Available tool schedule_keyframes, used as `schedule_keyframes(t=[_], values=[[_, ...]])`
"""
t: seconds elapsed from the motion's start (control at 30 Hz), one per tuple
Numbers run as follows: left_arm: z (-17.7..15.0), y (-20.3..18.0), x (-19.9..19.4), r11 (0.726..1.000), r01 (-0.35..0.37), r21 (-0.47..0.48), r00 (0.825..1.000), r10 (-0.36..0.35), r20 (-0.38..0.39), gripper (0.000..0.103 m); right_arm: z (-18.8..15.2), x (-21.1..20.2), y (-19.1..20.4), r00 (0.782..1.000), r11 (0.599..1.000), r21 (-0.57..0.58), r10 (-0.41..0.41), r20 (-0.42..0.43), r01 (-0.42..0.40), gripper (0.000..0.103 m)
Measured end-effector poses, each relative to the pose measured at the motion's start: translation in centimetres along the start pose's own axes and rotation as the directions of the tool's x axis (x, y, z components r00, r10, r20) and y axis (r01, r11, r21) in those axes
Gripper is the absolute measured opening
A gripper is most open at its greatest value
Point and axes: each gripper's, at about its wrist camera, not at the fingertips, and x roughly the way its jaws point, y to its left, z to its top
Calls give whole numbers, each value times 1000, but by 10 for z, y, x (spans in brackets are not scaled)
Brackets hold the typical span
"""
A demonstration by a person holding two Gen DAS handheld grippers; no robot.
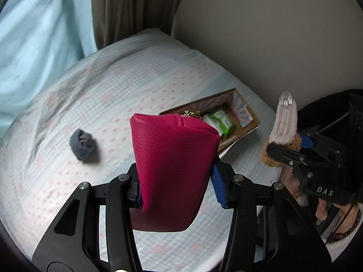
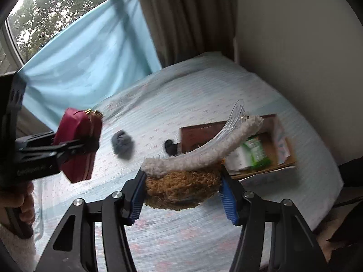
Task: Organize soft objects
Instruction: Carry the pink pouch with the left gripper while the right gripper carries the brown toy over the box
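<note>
Cardboard box (image 2: 281,156) sits ahead-right of your R gripper (image 2: 181,195), clamped on fuzzy brown-white clip (image 2: 183,185); L gripper (image 1: 177,181) clamps magenta leather pouch (image 1: 172,158), farther off.

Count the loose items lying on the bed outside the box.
2: a gray sock ball mid-bed, and a small black item beside the box. The held pouch and fuzzy clip may hide others.

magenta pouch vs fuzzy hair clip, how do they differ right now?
The magenta leather-look zip pouch is smooth and boxy, clamped in the left gripper. The fuzzy brown-and-white hair clip with clear plastic teeth is shaggy, long and curved, clamped in the right gripper. Both are held above the bed, outside the cardboard box.
</note>
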Motion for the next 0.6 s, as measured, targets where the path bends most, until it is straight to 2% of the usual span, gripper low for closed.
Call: schedule_keyframes(t=[0.23,0.43,0.6], values=[[30,-48,47,998,-7,-67,1000,6,-17,43,27,9,-76,998,999,17,31,-51,-30,54],[58,-79,107,993,-9,-120,999,3,-47,43,42,45,-125,990,996,-70,47,-133,-57,54],[67,-88,164,984,-10,-180,994,-10,-111,43,48,85,-149,979,987,-137,51,-199,-79,54]])
